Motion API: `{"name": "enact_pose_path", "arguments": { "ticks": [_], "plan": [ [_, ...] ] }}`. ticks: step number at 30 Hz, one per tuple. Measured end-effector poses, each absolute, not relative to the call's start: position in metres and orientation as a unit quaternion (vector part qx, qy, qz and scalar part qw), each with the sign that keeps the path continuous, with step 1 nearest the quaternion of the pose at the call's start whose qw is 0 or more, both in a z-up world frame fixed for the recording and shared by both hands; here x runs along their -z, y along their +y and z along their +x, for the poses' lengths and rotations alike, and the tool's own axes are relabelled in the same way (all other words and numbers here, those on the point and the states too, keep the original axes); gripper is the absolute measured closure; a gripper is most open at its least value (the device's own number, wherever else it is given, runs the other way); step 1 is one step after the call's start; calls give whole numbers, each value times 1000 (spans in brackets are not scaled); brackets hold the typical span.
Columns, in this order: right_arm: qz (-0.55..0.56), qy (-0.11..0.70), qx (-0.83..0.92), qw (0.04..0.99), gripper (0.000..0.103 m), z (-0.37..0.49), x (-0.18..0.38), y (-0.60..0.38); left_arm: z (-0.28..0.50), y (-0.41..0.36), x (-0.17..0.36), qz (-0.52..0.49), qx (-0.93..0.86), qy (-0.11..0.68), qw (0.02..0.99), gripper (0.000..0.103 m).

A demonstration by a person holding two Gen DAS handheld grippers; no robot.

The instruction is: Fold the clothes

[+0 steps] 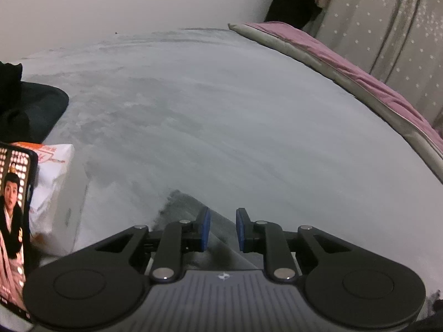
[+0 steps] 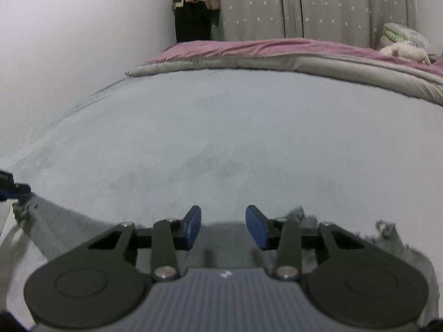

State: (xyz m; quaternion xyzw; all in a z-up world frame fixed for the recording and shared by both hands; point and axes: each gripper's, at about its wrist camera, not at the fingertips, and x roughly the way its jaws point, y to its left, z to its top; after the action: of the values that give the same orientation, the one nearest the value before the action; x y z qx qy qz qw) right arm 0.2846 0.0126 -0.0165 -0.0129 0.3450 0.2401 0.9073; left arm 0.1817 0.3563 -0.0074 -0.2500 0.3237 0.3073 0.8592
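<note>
A grey garment (image 2: 69, 229) lies flat on the pale grey bed sheet (image 2: 221, 138), at the near edge under both grippers. In the left wrist view a corner of it (image 1: 182, 207) pokes out in front of the fingers. My left gripper (image 1: 223, 229) is open with a narrow gap, low over that corner, holding nothing. My right gripper (image 2: 223, 227) is open wider, above the garment's far edge, empty. The left gripper's tip (image 2: 11, 188) shows at the left edge of the right wrist view, at the garment's corner.
A folded pink and grey quilt (image 2: 277, 55) lies along the far side of the bed. A phone (image 1: 13, 221) playing video and a white bag (image 1: 55, 182) stand at the left. Dark clothing (image 1: 27, 105) lies at the far left. Star-patterned curtains (image 2: 332, 5) hang behind.
</note>
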Motion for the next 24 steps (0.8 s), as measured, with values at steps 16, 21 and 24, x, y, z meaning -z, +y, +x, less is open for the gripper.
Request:
{"name": "enact_pose_path", "arguments": {
  "ticks": [16,21,24],
  "plan": [
    [-23,388,-241,889,71,290,43,59,148,352,20,-299,-275,376,833,78],
    [-31,368,-294,882,64,246,31,63,135,365,36,-365,-262,365,815,79],
    [-39,362,-334,869,64,216,27,72,131,368,40,-387,-261,347,813,79]
  ]
}}
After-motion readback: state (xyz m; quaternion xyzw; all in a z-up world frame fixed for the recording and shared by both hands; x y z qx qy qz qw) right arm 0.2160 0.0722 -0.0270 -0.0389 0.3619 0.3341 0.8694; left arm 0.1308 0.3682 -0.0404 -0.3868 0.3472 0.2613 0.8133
